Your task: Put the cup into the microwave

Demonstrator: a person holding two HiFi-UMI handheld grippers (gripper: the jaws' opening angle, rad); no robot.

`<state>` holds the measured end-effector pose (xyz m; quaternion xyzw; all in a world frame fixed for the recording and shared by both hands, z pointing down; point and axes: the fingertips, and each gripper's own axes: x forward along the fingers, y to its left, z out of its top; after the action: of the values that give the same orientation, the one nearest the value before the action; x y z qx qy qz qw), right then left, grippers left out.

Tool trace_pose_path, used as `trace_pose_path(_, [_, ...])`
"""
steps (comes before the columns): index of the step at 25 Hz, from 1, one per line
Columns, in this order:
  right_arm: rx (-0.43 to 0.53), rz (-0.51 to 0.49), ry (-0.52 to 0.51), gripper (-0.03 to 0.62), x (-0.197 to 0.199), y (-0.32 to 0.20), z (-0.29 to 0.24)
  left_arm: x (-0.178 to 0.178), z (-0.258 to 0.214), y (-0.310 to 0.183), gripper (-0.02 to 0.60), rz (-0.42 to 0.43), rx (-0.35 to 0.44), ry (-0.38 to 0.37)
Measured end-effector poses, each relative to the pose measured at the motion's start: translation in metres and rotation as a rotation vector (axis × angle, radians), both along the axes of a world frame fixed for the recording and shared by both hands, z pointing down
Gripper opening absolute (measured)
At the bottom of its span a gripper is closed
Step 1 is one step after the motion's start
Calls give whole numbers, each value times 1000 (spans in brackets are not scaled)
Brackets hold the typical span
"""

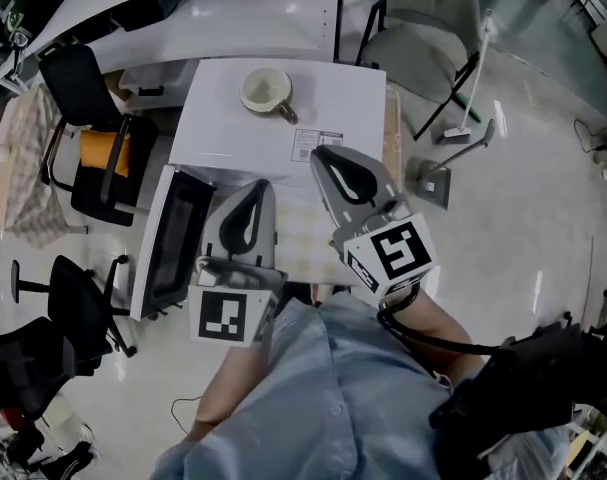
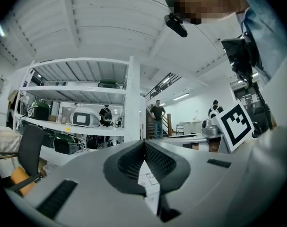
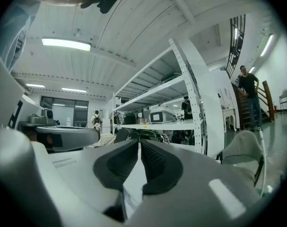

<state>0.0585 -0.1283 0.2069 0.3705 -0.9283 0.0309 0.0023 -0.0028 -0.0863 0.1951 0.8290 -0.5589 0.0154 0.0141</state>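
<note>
White shelving (image 1: 233, 13) runs along the far side, above a pale glossy floor (image 1: 523, 218). Against it stands the white microwave (image 1: 333, 93), its dark-windowed door (image 1: 171, 243) swung open toward the person, just left of the left gripper (image 1: 256, 193). A black office chair (image 1: 88, 128) with an orange cushion sits to the left, a grey folding chair (image 1: 433, 28) to the right, and a long-handled dustpan (image 1: 461, 133) beside that.

Both grippers are held level and side by side, close to the person's blue shirt (image 1: 313, 398), pointing at the microwave. The right gripper (image 1: 326, 161) reaches slightly further forward. Each gripper's jaws are pressed together with nothing between them.

The cup (image 1: 266, 91) stands upright on the microwave's top, ahead of both tips, with its handle turned toward the person.
</note>
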Motion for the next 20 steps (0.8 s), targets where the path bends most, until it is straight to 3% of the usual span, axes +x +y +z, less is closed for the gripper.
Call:
trace_pose_path(8, [-40,15,44,33,-35,-46,12,-35,5,-43,5,24,-23,54])
trace_pose_path(13, [-76,35,78,176,-50,-72,27,-53,6,-70,5,43,-9,107])
trace_pose_path(20, [-109,48,122,248,-64,-102,39,-67,13,-100,5,68,-34,160])
